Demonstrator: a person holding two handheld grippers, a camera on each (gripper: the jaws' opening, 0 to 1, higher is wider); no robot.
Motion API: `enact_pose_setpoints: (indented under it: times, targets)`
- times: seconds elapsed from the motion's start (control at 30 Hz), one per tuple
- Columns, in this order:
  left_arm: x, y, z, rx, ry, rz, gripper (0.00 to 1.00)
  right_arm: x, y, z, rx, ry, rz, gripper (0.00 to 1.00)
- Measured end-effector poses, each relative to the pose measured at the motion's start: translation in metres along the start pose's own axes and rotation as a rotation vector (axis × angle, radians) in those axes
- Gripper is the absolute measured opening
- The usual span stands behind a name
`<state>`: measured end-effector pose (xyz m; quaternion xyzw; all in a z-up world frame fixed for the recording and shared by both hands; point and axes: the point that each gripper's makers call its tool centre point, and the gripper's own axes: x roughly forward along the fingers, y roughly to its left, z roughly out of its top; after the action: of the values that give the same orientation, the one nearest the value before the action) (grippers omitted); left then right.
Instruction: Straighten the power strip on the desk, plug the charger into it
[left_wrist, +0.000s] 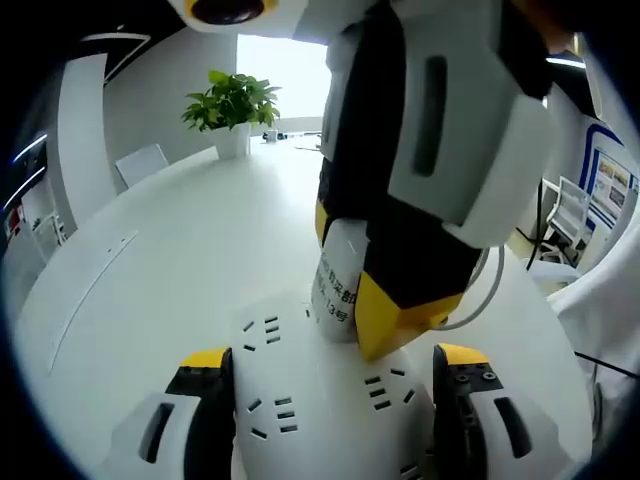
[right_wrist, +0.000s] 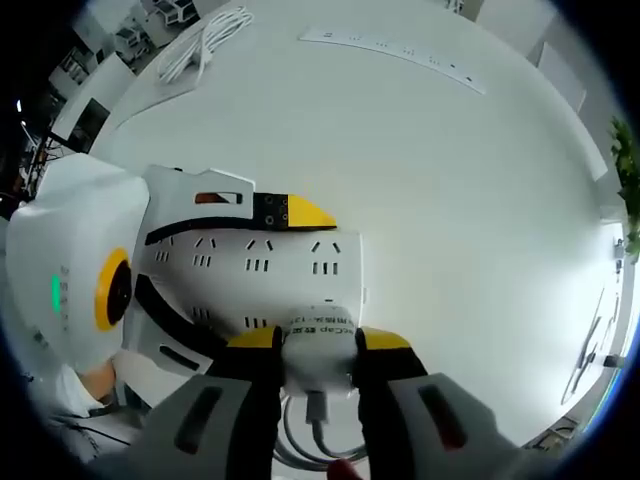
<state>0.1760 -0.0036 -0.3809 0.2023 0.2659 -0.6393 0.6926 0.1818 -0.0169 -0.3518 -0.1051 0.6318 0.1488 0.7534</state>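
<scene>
Left gripper view: the left gripper straddles the white strip, its yellow-tipped fingers pressed against the strip's two long sides and holding it flat on the white bench. From above, the right gripper brings the white charger down onto the strip's socket face. Right gripper view: the right gripper has its fingers pinching the charger, whose cable trails back between them; the charger's front meets the strip near its middle sockets, while the left gripper clamps the strip from the far side. Whether the prongs are fully seated cannot be told. To finish the insertion well, the charger should probably be kept square to the socket face and pushed straight along the prongs, the left grip bracing the strip so it neither slides nor tips. A coiled cable and a second strip lie well apart across the bench; a plant stands at its far end.
</scene>
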Motion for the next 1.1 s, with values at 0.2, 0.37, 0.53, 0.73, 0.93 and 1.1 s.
enact_pose_setpoints:
  times: [0.2, 0.37, 0.53, 0.73, 0.93, 1.1]
  targets:
    - [0.000, 0.001, 0.000, -0.001, 0.000, 0.001, 0.82, 0.000, 0.000, 0.000, 0.001, -0.001, 0.000, 0.27]
    - [0.000, 0.002, 0.000, -0.001, 0.001, 0.000, 0.82, 0.000, 0.000, 0.001, -0.004, -0.005, 0.009, 0.27]
    - [0.000, 0.002, 0.001, -0.002, -0.001, 0.000, 0.82, -0.001, 0.000, 0.002, 0.003, -0.026, 0.049, 0.27]
    - [0.000, 0.002, 0.001, -0.008, -0.007, 0.000, 0.82, -0.003, 0.002, 0.006, -0.027, -0.053, 0.079, 0.28]
    - [0.001, 0.002, 0.002, -0.007, -0.007, -0.001, 0.82, -0.010, 0.004, 0.011, -0.047, -0.094, 0.099, 0.32]
    - [0.001, 0.002, 0.003, -0.008, -0.015, -0.006, 0.82, -0.010, 0.003, 0.013, -0.064, -0.117, 0.100, 0.36]
